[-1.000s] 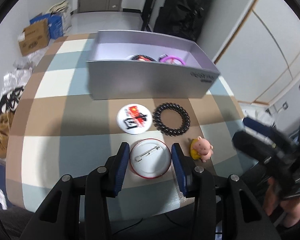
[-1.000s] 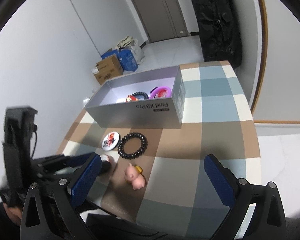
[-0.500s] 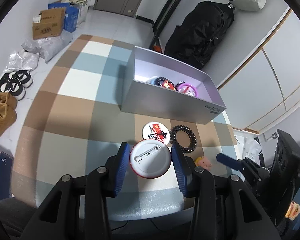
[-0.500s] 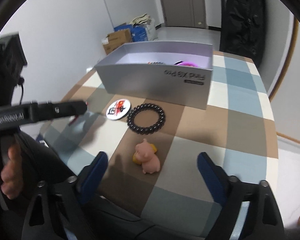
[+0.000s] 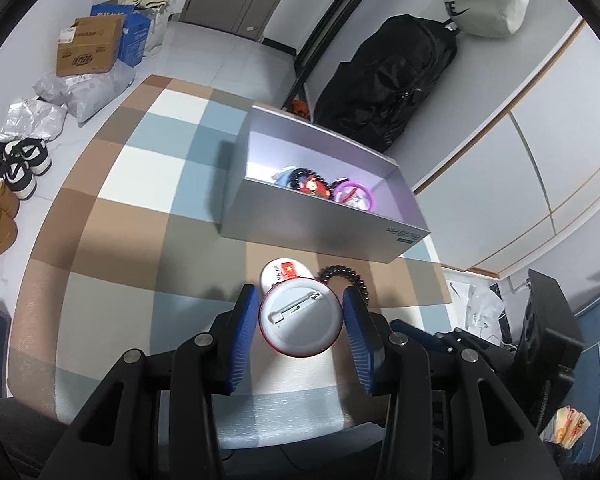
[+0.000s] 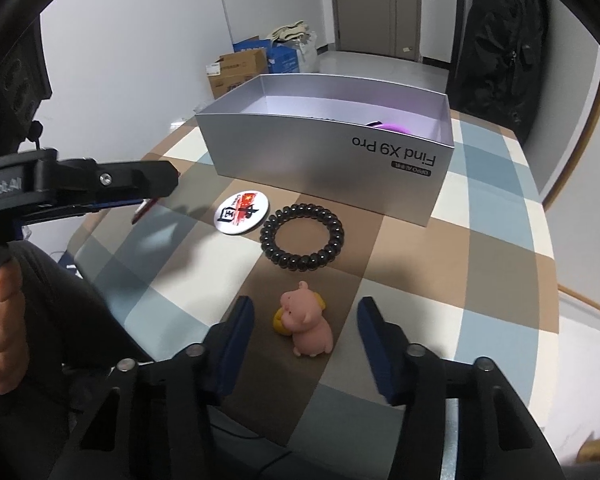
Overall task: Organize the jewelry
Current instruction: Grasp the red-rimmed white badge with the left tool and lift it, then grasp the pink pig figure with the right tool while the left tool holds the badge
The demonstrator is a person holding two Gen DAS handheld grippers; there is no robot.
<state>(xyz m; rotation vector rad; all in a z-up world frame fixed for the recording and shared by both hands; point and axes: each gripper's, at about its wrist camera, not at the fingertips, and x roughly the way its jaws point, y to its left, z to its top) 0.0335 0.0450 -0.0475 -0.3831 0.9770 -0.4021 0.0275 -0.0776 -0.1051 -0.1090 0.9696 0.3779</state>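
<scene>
My left gripper (image 5: pixel 300 320) is shut on a round pin badge (image 5: pixel 301 318), white back with its pin facing me, held in the air above the table's near part. In the right wrist view the badge's red edge (image 6: pixel 142 209) shows at the left gripper's tip. My right gripper (image 6: pixel 305 328) is open, its fingers either side of a pink pig figure (image 6: pixel 306 325) on the table. A second badge (image 6: pixel 242 212) and a black bead bracelet (image 6: pixel 302 236) lie in front of the silver box (image 6: pixel 332 160). The box (image 5: pixel 320 224) holds a purple ring and other pieces.
The table has a checked cloth (image 5: pixel 120 208). Shoes, bags and cardboard boxes (image 5: pixel 88 48) stand on the floor to the left; a black backpack (image 5: pixel 392 76) stands behind the table. The person's hand (image 6: pixel 0 332) is at the left.
My left gripper has lifted the badge off the table and risen well above it. My right gripper has narrowed and come down around the pink pig.
</scene>
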